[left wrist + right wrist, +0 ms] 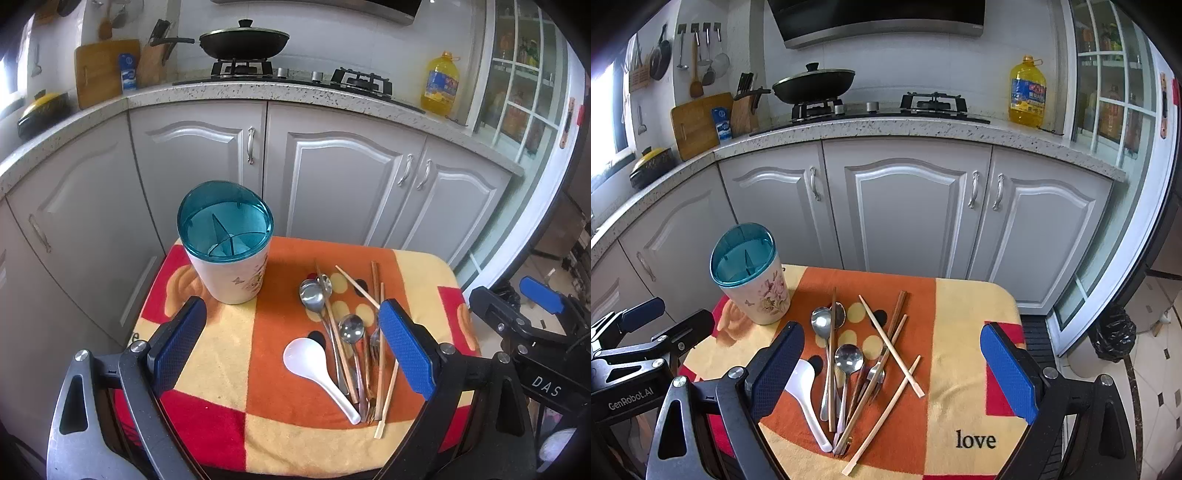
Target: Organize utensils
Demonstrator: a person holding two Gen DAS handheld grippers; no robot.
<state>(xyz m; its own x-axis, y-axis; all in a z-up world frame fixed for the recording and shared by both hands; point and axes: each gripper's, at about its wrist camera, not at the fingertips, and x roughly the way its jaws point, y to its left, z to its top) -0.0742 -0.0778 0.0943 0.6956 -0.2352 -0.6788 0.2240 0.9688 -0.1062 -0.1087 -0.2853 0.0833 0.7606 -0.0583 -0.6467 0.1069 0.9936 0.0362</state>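
Observation:
A heap of utensils lies on the towel-covered table (221,354): a white plastic spoon (317,369) (809,398), steel spoons (314,295) (849,360), a fork (876,376) and several wooden chopsticks (380,354) (892,347). A white floral holder (229,254) (753,284) with a teal divided rim stands upright at the table's back left, nothing inside. My left gripper (291,350) hangs open above the towel, the heap near its right finger. My right gripper (901,373) is open too, straddling the heap. Neither holds anything.
Grey kitchen cabinets (905,206) stand just behind the table. On the counter are a lidded wok (812,83), a yellow oil bottle (1027,92) and a cutting board (698,123). A glass door (1115,110) is at the right.

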